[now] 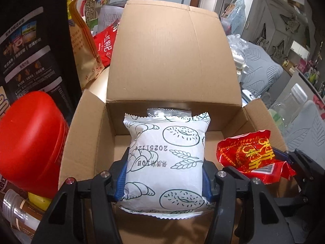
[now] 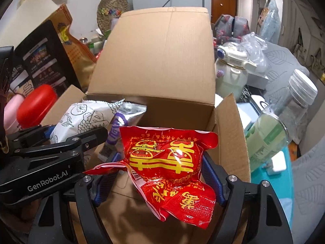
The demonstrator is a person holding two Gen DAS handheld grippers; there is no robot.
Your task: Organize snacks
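In the left wrist view, the left claw (image 1: 163, 174) is pointing steeply down into the open cardboard box (image 1: 91, 142), its blue pads clenching the white pastry packet (image 1: 165, 158) by both side edges, with the packet hanging over the box floor. At 3 o'clock the right claw (image 1: 284, 162) is showing only partly, with the red snack packet (image 1: 249, 156) in it just inside the box's right wall. A red lid (image 1: 30, 142) is sitting at 9 o'clock outside the box. In the right wrist view, the right claw (image 2: 162, 174) is tilting down likewise, grasping the red snack packet (image 2: 172, 166) between its blue pads above the box (image 2: 229, 134) interior. Only this view is showing a silver and purple packet (image 2: 121, 126) standing behind the white pastry packet (image 2: 85, 120), the left claw (image 2: 61, 140) at 9 o'clock, and clear plastic jars (image 2: 284, 118) at 3 o'clock.
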